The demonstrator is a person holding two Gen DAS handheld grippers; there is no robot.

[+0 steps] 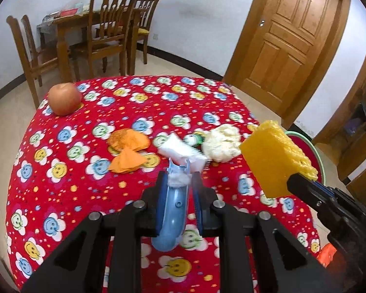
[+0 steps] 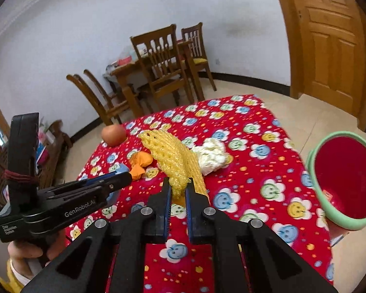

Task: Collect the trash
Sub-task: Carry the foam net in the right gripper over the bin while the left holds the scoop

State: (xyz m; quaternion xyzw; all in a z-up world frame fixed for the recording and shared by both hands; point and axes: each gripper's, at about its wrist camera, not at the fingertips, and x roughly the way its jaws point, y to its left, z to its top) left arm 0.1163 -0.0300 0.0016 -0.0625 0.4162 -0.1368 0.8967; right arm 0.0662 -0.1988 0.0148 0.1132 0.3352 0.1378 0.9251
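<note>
Yellow foam mesh fruit sleeve [image 2: 169, 156] is clamped by its lower end in right gripper [image 2: 178, 190], raised above red flower-print tablecloth [image 2: 256, 171]; red bin w/ green rim [image 2: 341, 180] is seen off the table's right edge. Sleeve is judged v. light, soft, springy; it is best pinched at a bunched end. Left gripper [image 1: 179, 183] is clenched on light-blue plastic brush handle [image 1: 173, 210] w/ white tissue wad [image 1: 180, 150] at its tip. Orange peel scraps [image 1: 128, 150] & crumpled white paper [image 1: 222, 142] are left on cloth.

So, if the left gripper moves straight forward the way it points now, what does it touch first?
Probably the white crumpled tissue on the tablecloth, just past the tip of the blue tool that the left gripper holds. Depth is unclear; the tool may already be touching it.
</note>
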